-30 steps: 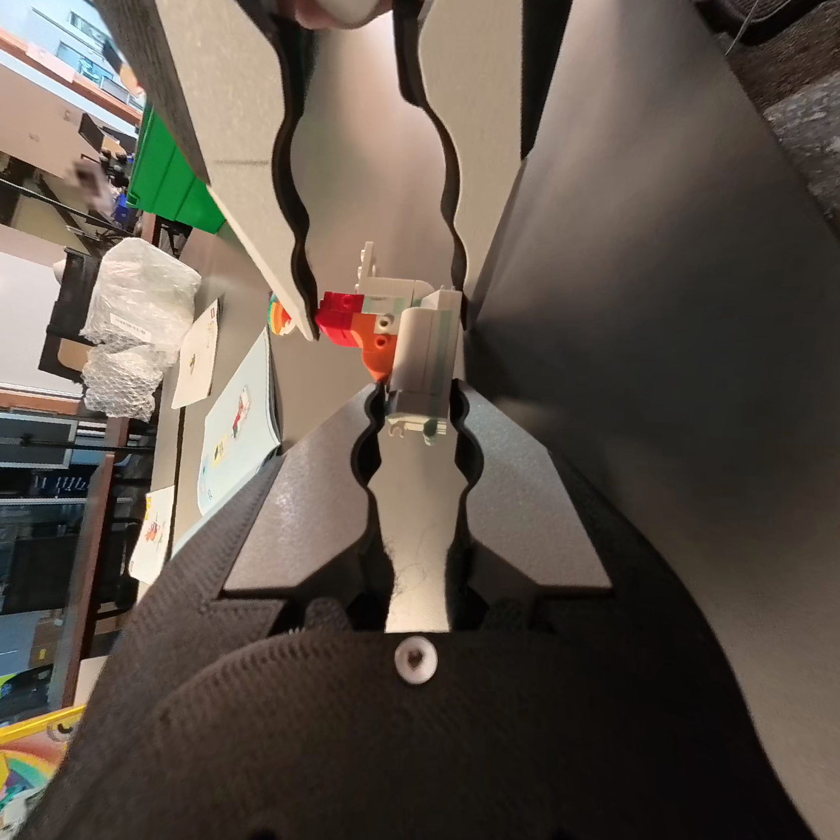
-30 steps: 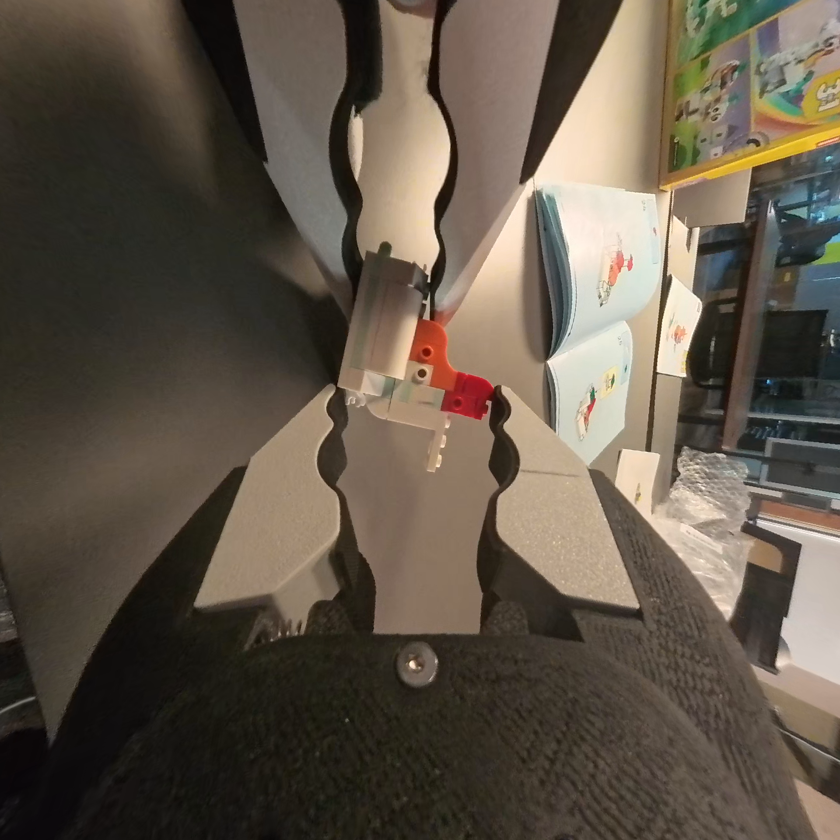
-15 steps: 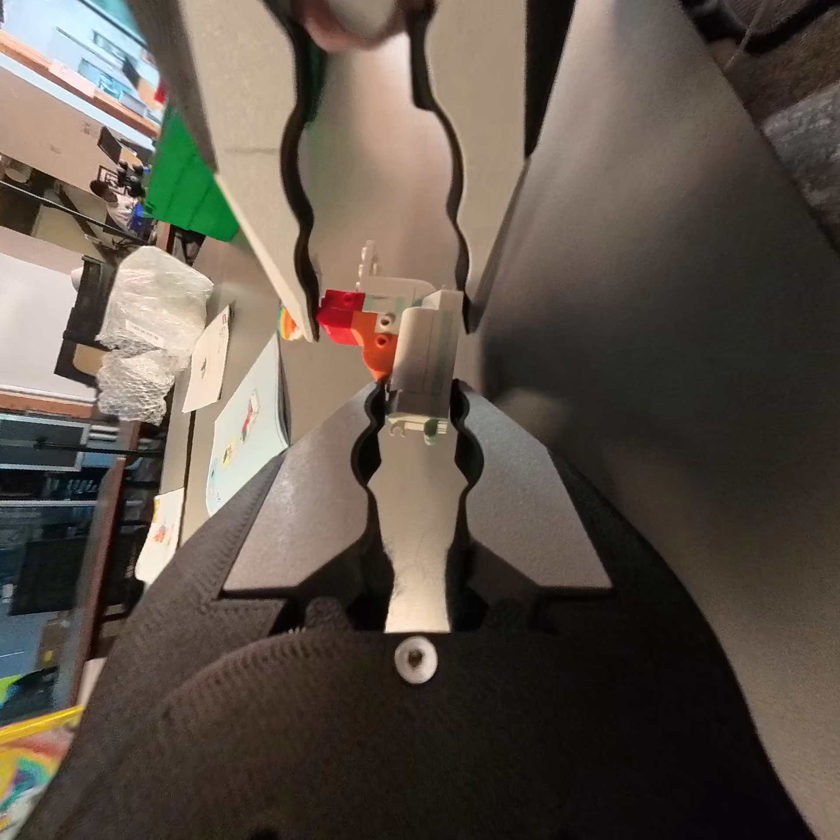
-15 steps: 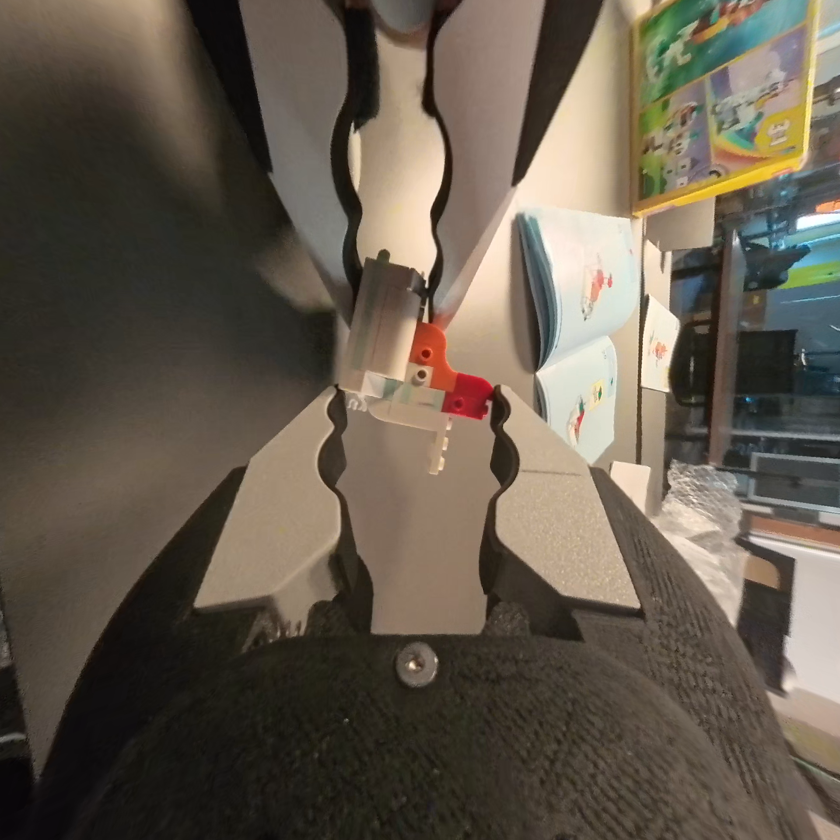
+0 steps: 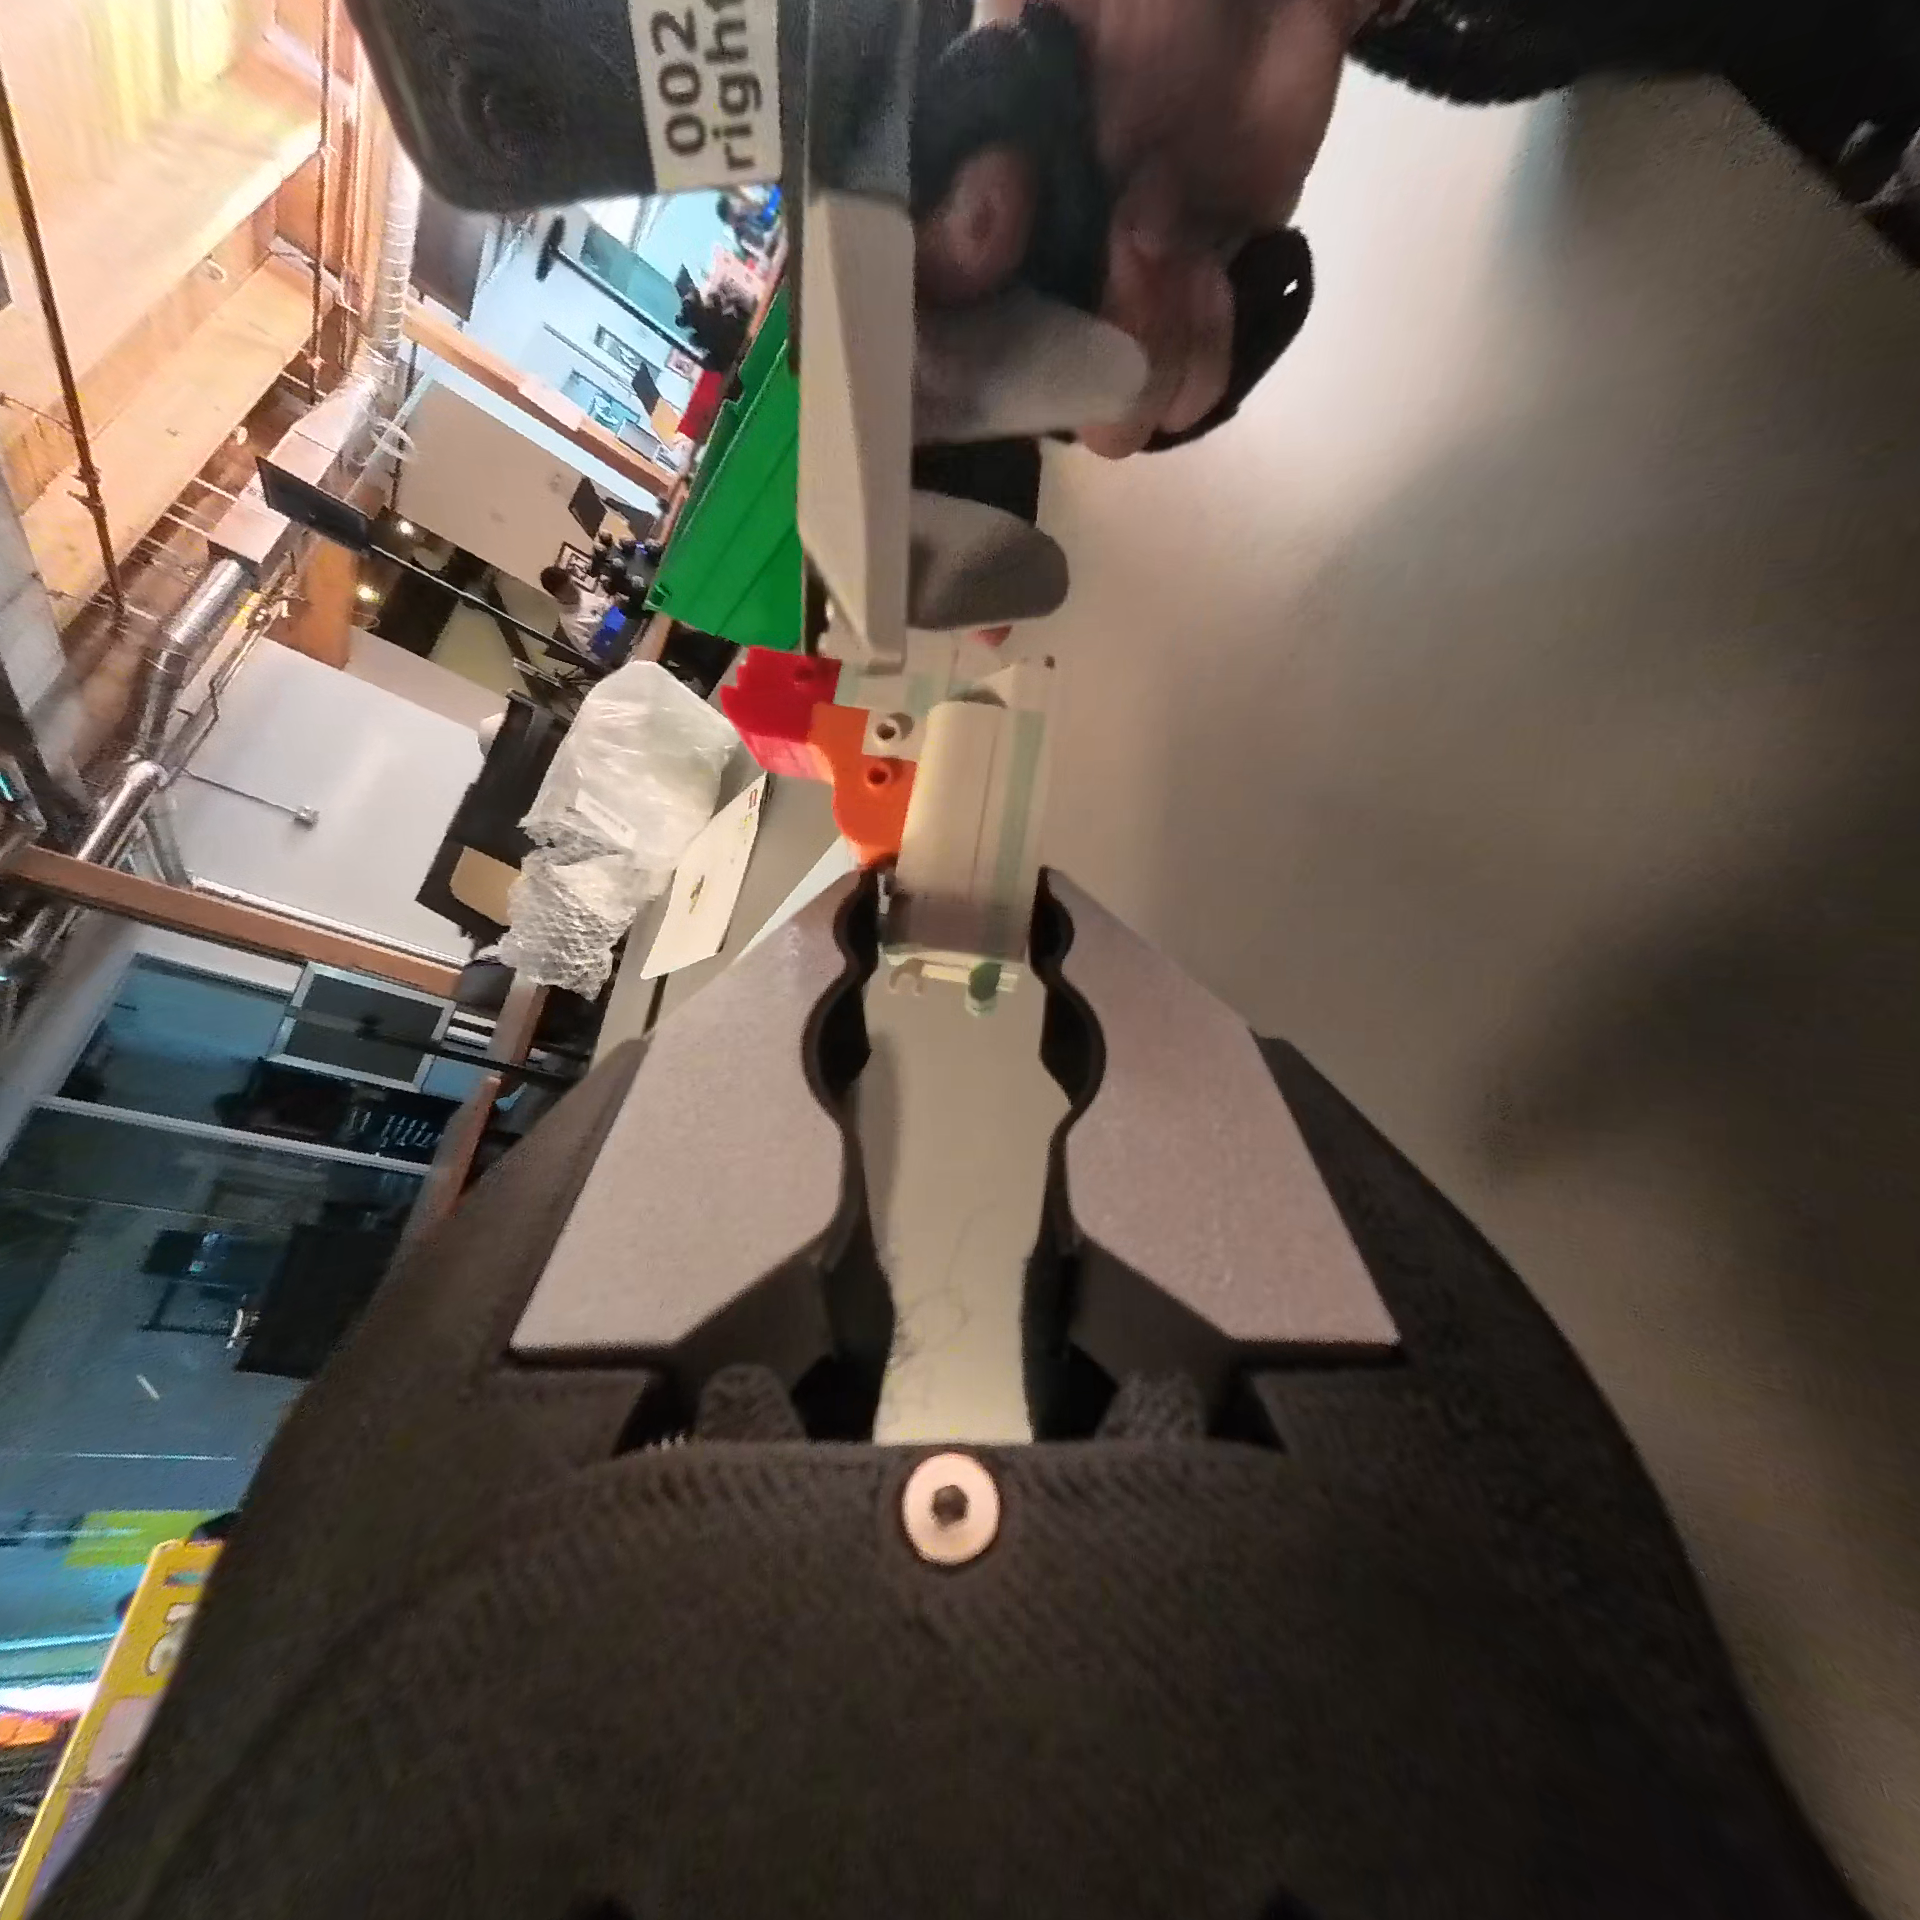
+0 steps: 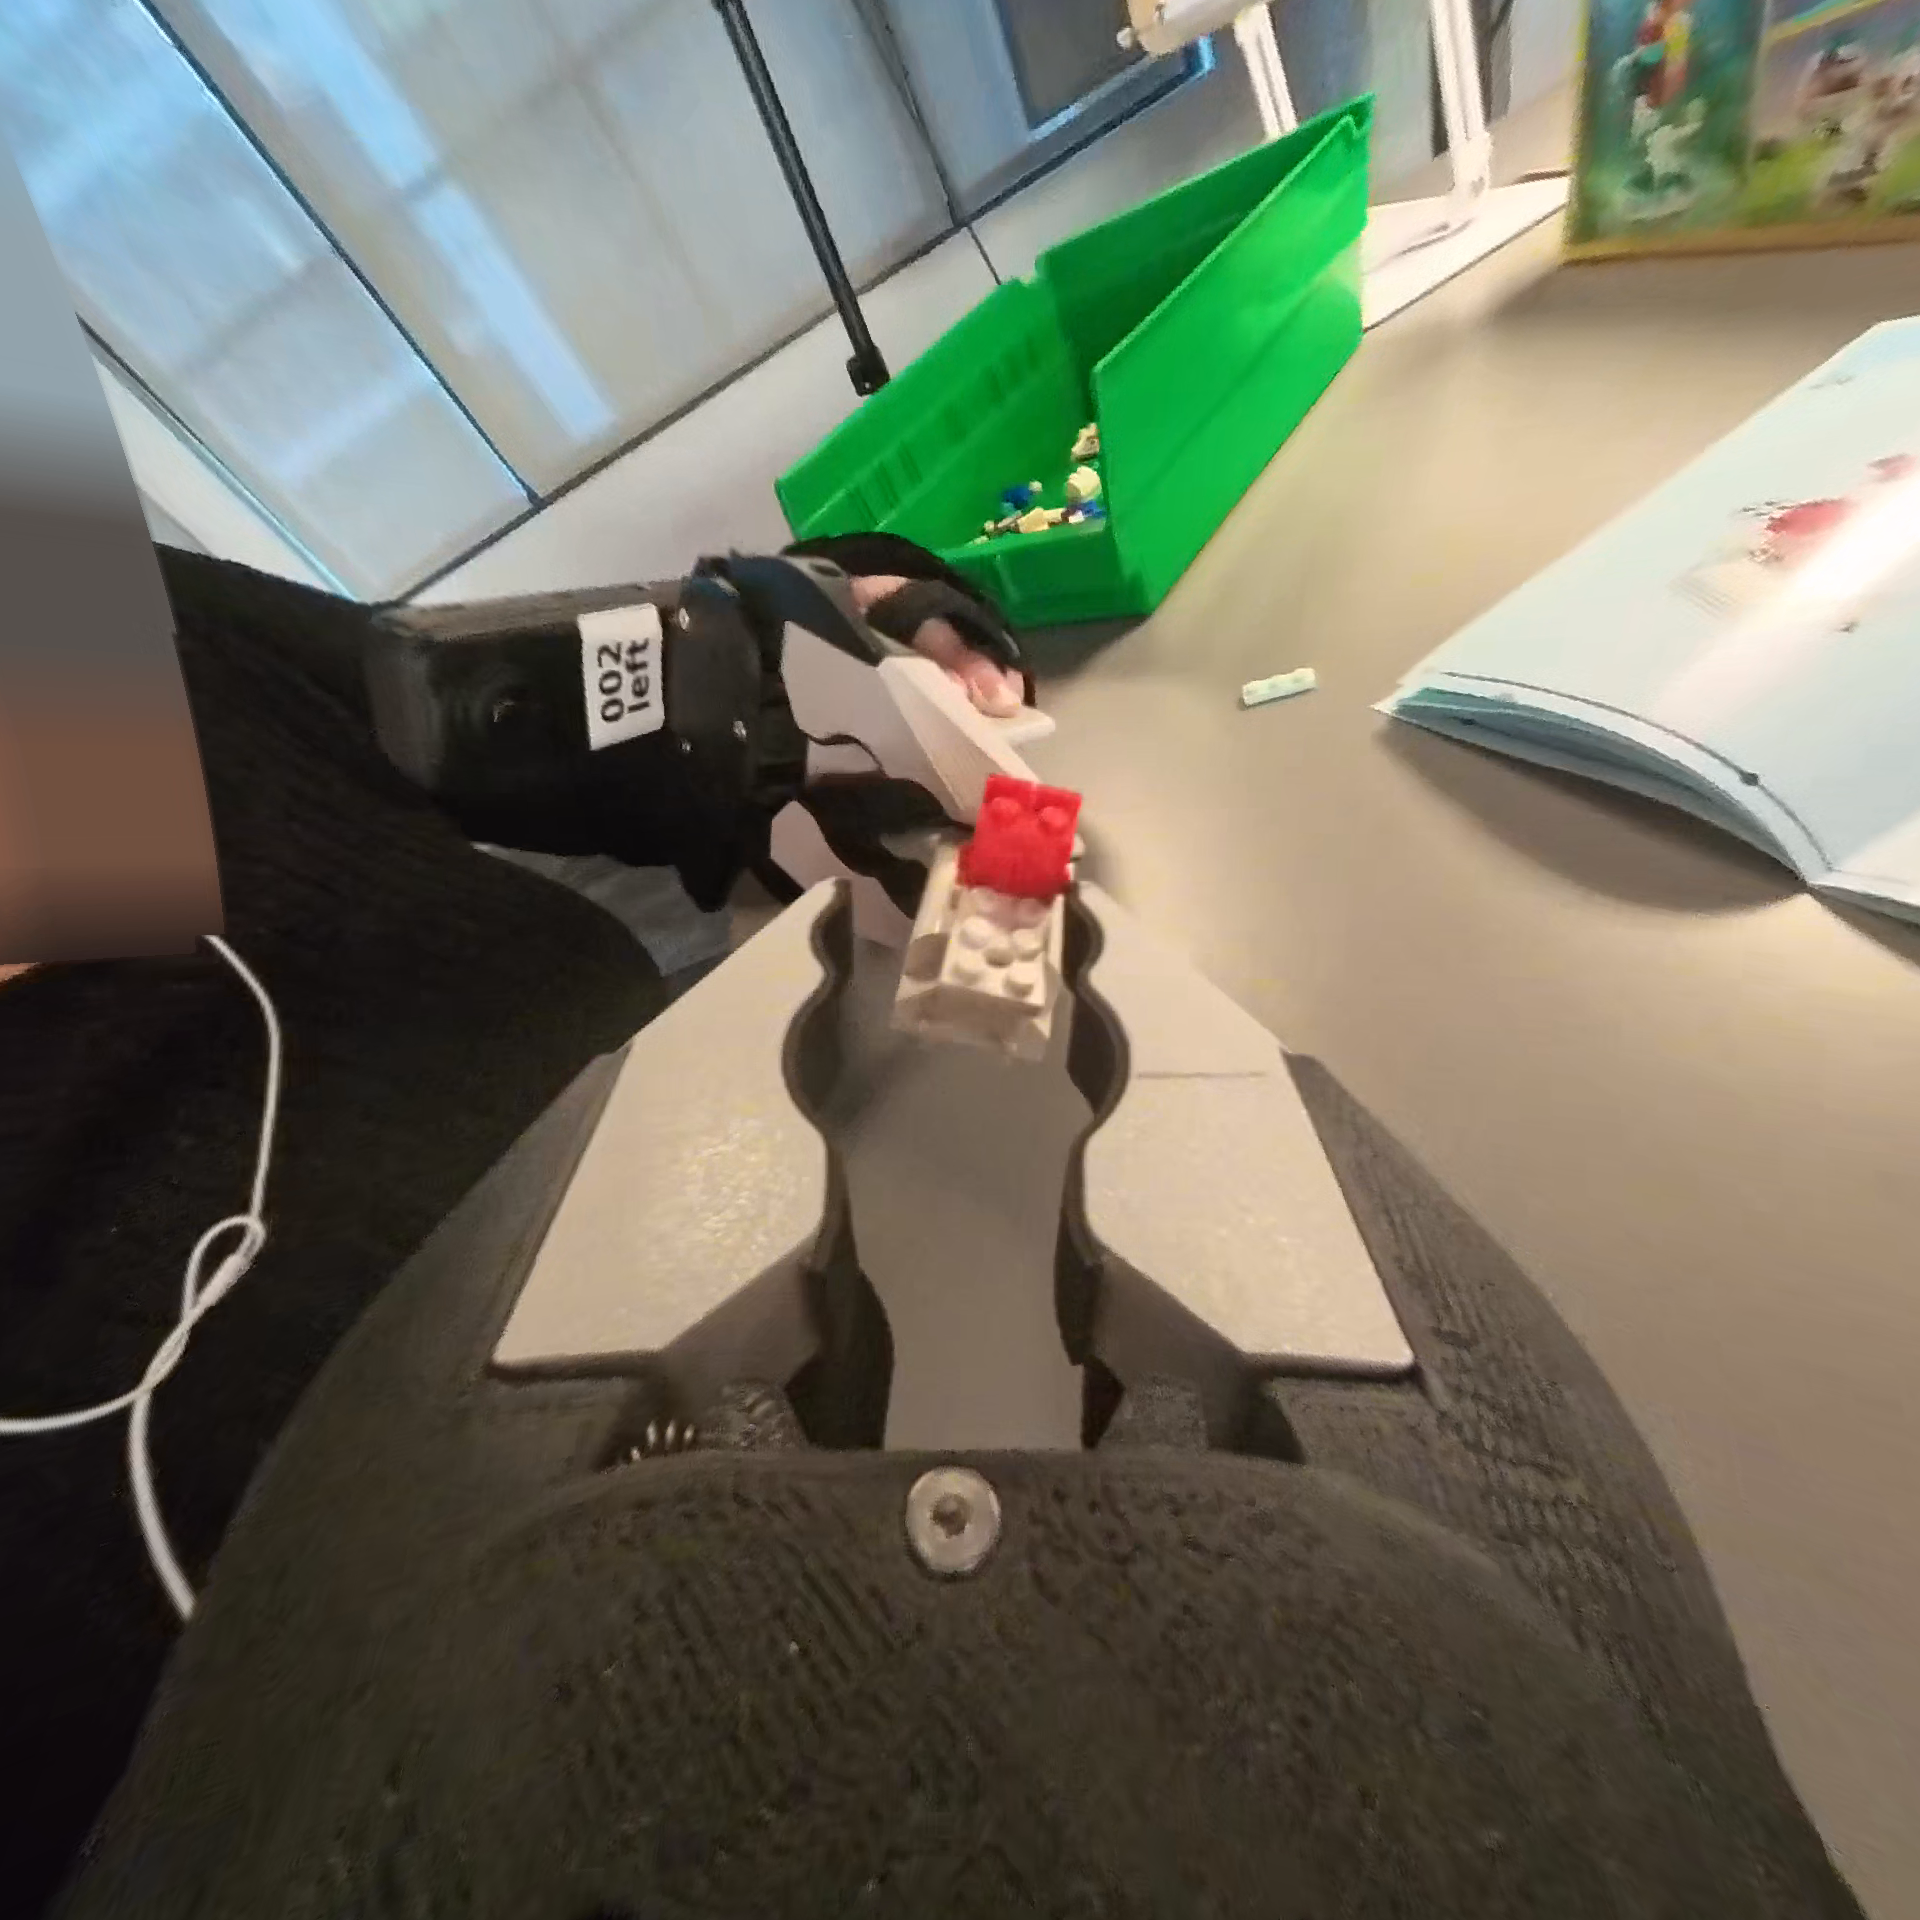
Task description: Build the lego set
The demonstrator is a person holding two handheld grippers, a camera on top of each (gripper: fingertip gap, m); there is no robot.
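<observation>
Between left tool (image 5: 956,914) tips: lego build (image 5: 935,800), clamped; right tool (image 6: 961,935) apparently also clamped on it.

Lego assembly (image 5: 925,790): white and pale-green bricks, orange piece, red brick at one end. Held off the table, tilted.

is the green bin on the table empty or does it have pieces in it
Not empty. The green bin holds a small pile of loose coloured pieces at its open front.

grey table (image 6: 1455,1039), green bin (image 6: 1195,343), open booklet (image 6: 1714,644), small pale piece (image 6: 1278,686), boxed set (image 6: 1745,114)
</observation>
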